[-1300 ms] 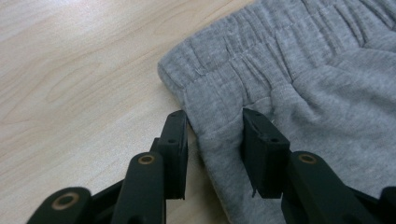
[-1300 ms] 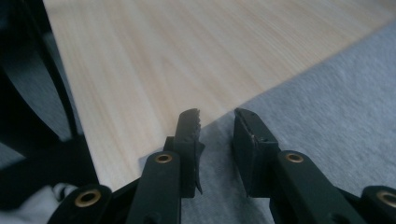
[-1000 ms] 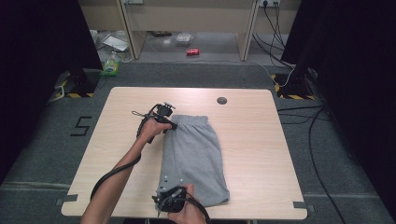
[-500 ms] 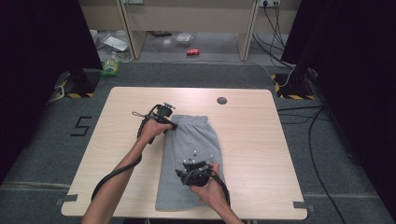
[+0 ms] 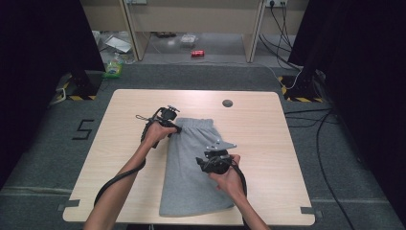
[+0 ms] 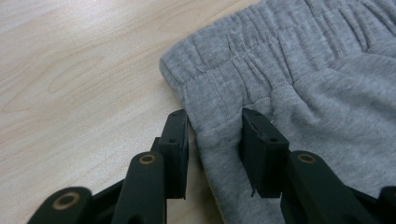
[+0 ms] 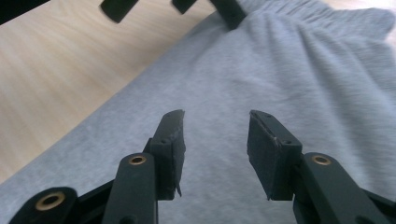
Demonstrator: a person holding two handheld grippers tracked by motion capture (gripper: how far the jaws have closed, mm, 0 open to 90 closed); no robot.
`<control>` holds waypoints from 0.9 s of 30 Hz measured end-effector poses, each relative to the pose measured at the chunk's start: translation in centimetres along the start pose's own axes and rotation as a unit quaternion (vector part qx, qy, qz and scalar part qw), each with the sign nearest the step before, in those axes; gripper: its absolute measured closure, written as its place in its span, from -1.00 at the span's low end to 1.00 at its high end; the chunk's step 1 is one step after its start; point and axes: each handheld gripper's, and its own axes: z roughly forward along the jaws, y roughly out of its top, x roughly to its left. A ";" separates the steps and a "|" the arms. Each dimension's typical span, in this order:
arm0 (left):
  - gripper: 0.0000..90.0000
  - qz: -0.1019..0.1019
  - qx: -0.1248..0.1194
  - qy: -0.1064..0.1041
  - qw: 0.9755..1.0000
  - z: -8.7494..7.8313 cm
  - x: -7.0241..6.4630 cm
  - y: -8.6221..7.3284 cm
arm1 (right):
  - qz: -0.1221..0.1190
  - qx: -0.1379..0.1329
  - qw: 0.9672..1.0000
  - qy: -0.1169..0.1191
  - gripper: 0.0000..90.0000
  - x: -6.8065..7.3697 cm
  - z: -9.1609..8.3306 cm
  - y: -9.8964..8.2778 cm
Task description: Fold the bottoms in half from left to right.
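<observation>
Grey jersey shorts — one pair, folded lengthwise into a narrow strip, lying flat on the pale wood-grain counter. Elastic waistband at the far end, gathered and stitched; hem end at the near edge of the counter, between the person's forearms. Fabric is smooth over the middle, lightly creased below the waistband.

Left tongs — held in the left hand at the far left corner of the shorts. In the left gripper view the two black jaws stand narrow, one on either side of the left edge of the cloth just below the waistband, a raised fold between them; the left tongs grip that fold, with the left jaw over bare wood and the right jaw over cloth.

Right tongs — held in the right hand over the middle of the shorts, right of centre, grey three-cornered plate on top. In the right gripper view the right tongs stand apart with flat cloth below and nothing between them; the jaws have just been opening. Whether the tips touch the fabric cannot be told. The jaws of the left tongs show at the top of that view, at the waistband end.

Black cable — trails from the left tongs along the left forearm to the near edge of the counter.

Round dark grommet — set in the counter at the far side, well apart from the shorts.
</observation>
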 end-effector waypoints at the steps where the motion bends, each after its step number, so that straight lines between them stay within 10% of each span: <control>1: 0.39 0.000 0.001 0.000 1.000 0.0 0.0 0.0 | 0.002 -0.002 1.000 -0.001 0.26 -0.3 0.0 0.1; 27: 0.39 -0.004 0.003 0.003 1.000 0.0 -0.1 0.1 | 0.049 -0.019 0.998 -0.046 0.11 -6.1 1.0 3.1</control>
